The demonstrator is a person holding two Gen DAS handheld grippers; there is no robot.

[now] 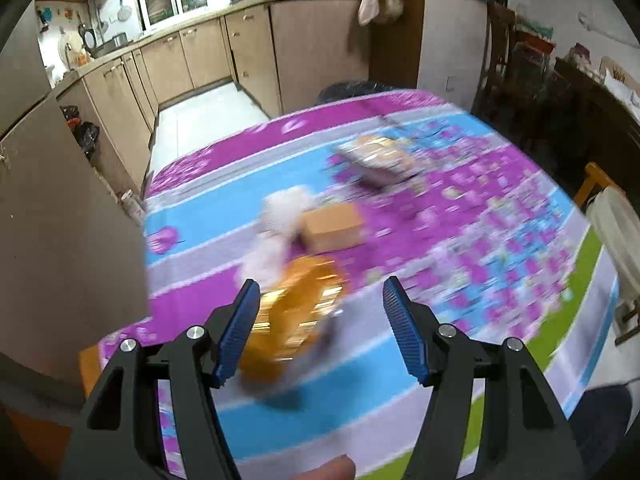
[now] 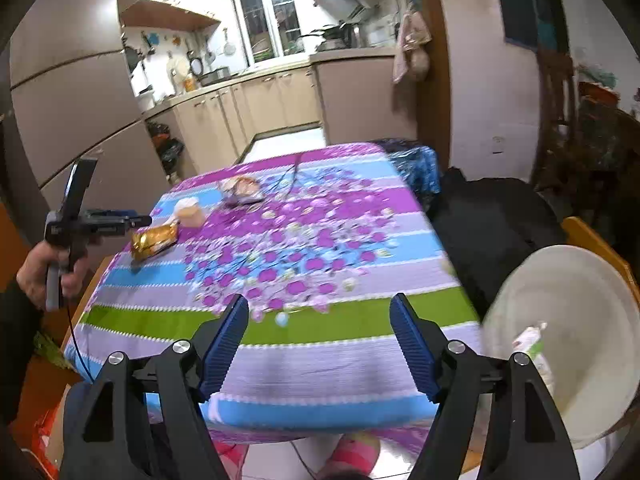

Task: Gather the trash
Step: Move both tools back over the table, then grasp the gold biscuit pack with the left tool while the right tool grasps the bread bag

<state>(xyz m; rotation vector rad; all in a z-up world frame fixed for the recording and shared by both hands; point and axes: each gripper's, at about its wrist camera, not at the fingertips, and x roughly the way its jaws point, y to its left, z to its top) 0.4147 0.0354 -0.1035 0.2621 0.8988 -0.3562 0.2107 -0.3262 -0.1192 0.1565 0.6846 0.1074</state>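
A crumpled golden snack wrapper (image 1: 296,316) lies on the flowered tablecloth (image 1: 460,248); it also shows in the right wrist view (image 2: 154,242). My left gripper (image 1: 320,320) is open, its left finger beside the wrapper, nothing held; it also shows in the right wrist view (image 2: 134,222). Behind the wrapper are a white tissue wad (image 1: 280,216), a small cardboard box (image 1: 332,226) and another shiny wrapper (image 1: 376,156). My right gripper (image 2: 320,340) is open and empty over the table's near edge. A white basin (image 2: 568,340) at the right holds a piece of packaging (image 2: 532,340).
Kitchen cabinets (image 1: 192,56) stand beyond the table. A brown cabinet wall (image 1: 60,216) is close on the left. A black bag (image 2: 492,224) and a blue bag (image 2: 418,168) sit off the table's right side. A wooden chair (image 2: 596,240) is at right.
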